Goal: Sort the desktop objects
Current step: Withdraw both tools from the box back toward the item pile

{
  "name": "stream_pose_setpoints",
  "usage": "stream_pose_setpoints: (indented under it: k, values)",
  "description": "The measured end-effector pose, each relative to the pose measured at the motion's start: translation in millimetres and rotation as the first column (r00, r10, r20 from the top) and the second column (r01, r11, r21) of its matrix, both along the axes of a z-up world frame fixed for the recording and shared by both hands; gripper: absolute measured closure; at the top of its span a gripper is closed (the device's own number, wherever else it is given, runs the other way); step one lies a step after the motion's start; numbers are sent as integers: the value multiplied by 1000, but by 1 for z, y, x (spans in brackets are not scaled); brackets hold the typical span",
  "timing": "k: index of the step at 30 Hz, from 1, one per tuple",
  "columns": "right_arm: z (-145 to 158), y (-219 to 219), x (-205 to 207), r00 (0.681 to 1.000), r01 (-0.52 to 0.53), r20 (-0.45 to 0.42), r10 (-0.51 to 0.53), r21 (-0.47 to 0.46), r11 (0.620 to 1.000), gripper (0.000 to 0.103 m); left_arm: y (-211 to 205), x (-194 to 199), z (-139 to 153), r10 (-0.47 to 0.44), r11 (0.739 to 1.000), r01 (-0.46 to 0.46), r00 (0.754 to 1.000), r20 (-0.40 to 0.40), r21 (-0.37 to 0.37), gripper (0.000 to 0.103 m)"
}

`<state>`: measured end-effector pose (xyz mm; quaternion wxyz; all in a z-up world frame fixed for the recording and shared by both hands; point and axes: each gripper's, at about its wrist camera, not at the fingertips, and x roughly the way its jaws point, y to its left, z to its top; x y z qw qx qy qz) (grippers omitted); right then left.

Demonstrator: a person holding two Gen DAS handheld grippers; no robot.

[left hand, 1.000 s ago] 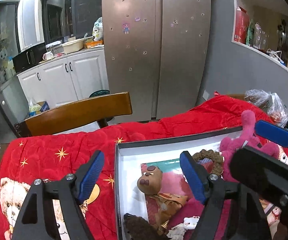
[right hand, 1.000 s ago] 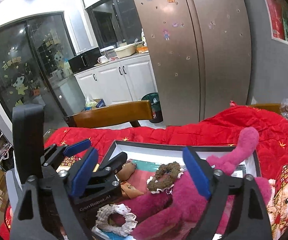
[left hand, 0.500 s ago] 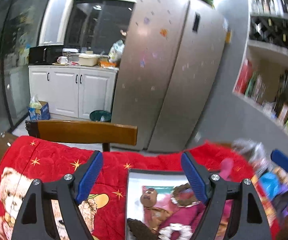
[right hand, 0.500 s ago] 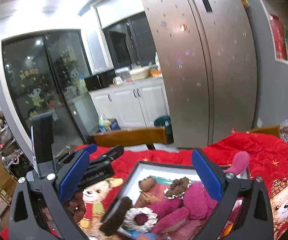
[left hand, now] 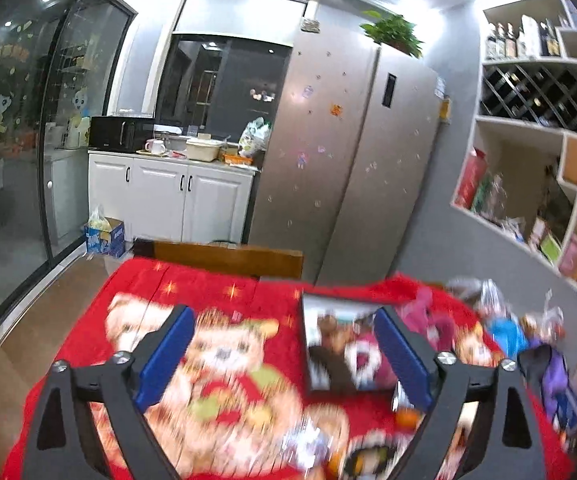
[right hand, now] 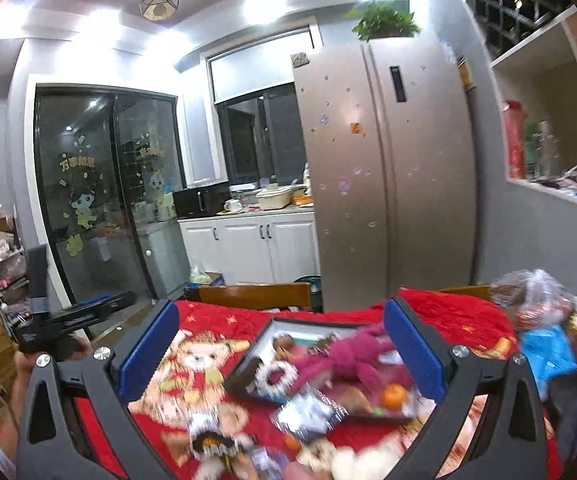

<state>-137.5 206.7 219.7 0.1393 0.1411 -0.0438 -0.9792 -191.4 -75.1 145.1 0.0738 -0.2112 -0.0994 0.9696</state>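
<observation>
Left wrist view: my left gripper [left hand: 284, 356] hangs above the table with its jaws spread wide and nothing between the blue pads [left hand: 164, 356]. Below lies the red blanket [left hand: 208, 292] printed with a bear. The shallow dark-rimmed box [left hand: 308, 360] sits right of centre, partly behind my right-hand pad. Inside it I make out a brown figure, a white-edged ring and a pink soft toy [left hand: 428, 316] spilling over the far right edge; blur hides finer detail. Loose items, blue and purple among them, lie right of the box, blurred. A wooden chair back [left hand: 228, 258] stands at the far table edge, fridge [left hand: 352, 168] behind.

Right wrist view: my right gripper [right hand: 282, 354] is also open wide, holding nothing, above the table. The box [right hand: 248, 360] sits between my pads, the pink toy [right hand: 348, 356] draped across it and the white ring [right hand: 274, 374] at its near left. Just in front of the box lie a silvery packet [right hand: 308, 412] and a small orange fruit [right hand: 394, 395]. More blurred clutter lies nearer me. My left gripper [right hand: 68, 316] shows at far left, beside the table.
</observation>
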Motion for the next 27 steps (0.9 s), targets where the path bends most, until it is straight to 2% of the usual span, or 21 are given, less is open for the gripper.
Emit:
stream_pose_setpoints:
  k: [4,7,11,13,15,20,23,27]
  values:
    - [-28,3,35,1000,1,14,-1,9,1000,0,3,38,-35,-25,1000,25,999,45,3,5]
    - [-57,-3,46,997,-59,56,57,19,998,0,10,50,-63,-32,999,32,995,91,-6,5]
    - [-105,-23,46,981,-159,127,149,73,985,0,29,50,-97,-18,994,33,990,140,-106,5]
    - [-124,-30,35,975,-162,163,149,71,984,0,38,47,-114,-9,987,37,984,178,-157,5]
    - [-147,-33,25,959,-160,246,141,60,985,0,39,47,-125,-21,985,55,979,202,-165,5]
    - [-174,-25,12,916,-201,360,177,30,979,0,45,47,-140,-50,986,90,965,256,-144,5]
    - [-178,-19,14,907,-222,372,198,23,975,0,47,44,-145,-55,985,98,959,279,-141,5]
    - [-183,-14,4,872,-247,426,242,-45,968,1,52,38,-155,-62,981,118,945,320,-156,5]
